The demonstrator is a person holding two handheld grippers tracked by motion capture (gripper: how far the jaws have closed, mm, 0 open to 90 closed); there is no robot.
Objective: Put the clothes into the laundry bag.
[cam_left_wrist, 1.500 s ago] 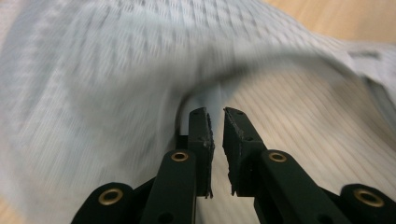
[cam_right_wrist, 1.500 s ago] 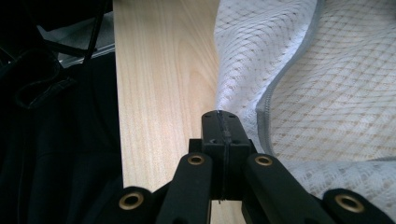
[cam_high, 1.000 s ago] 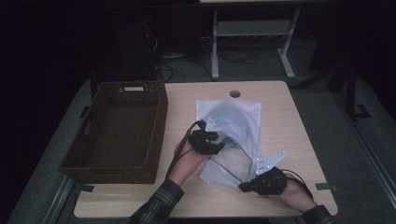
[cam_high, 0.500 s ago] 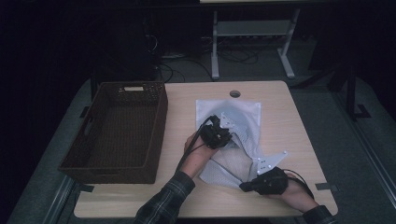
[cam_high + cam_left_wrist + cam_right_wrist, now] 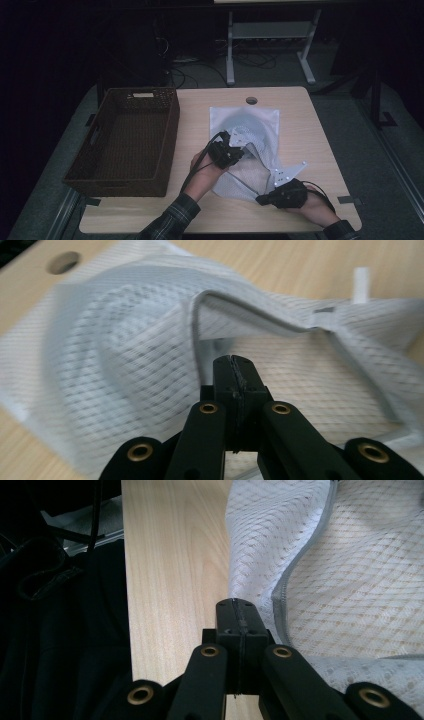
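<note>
- White mesh bag point(image 5: 250, 150) lies flat on the wooden table point(image 5: 310, 140), its far part smooth and its near part rumpled and partly lifted.
- Left gripper point(image 5: 235, 152), held in the person's left hand point(image 5: 205, 172), sits over the middle of the mesh bag, with a black cable looping back from it toward the sleeve.
- From the left gripper view, the left gripper point(image 5: 235, 365) has its two black jaws pressed together. A raised fold of the mesh bag point(image 5: 125, 340), edged with a grey seam, arches just ahead of the jaw tips. Whether any mesh is caught between the jaws cannot be told.
- Right gripper point(image 5: 260, 199), held in the person's right hand point(image 5: 310, 205), rests at the near corner of the bag, with its grey three-cornered plate standing just beyond it.
- From the right gripper view, the right gripper point(image 5: 236, 605) also has its jaws pressed together. The mesh bag point(image 5: 350, 580) spreads ahead and to the right of the jaws, and bare table wood lies ahead and to their left. Whether it pinches the edge cannot be told.
- Dark woven basket point(image 5: 125, 140) stands on the table well to the left of the left gripper, apart from the bag.
</note>
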